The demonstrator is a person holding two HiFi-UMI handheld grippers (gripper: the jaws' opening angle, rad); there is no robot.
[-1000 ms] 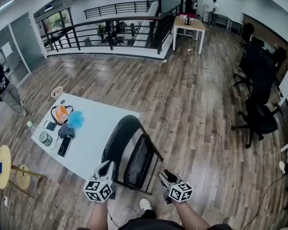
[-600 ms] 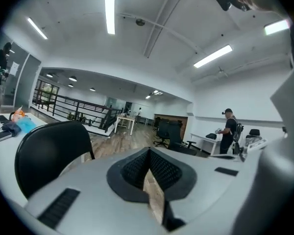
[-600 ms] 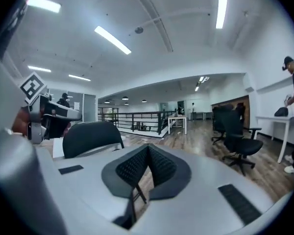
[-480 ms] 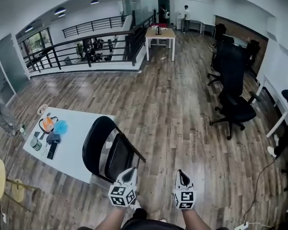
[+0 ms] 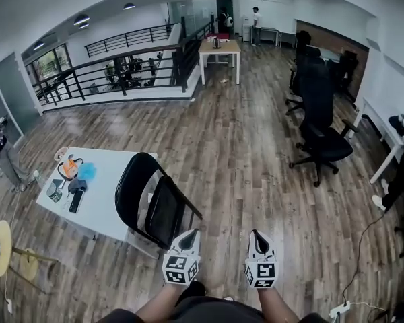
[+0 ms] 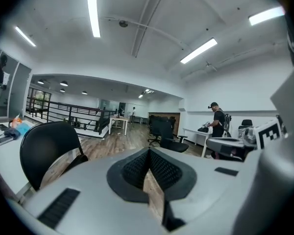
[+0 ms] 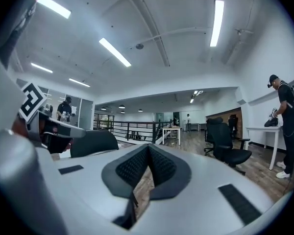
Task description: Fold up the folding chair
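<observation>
Bright ceiling strip lights (image 6: 93, 13); sharp frames, fisheye-bent edges.

No legible text, labels or numbers.

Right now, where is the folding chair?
Head view, lower left: the folding chair stands beside the white table, just left of and beyond the left gripper.

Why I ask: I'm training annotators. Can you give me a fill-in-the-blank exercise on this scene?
1. The folding chair stands beside a ____ table.
2. The left gripper and the right gripper both have their jaws ____, with nothing between them.
3. The folding chair's seat and back are ____ in colour.
Missing words: white; shut; black.
</observation>
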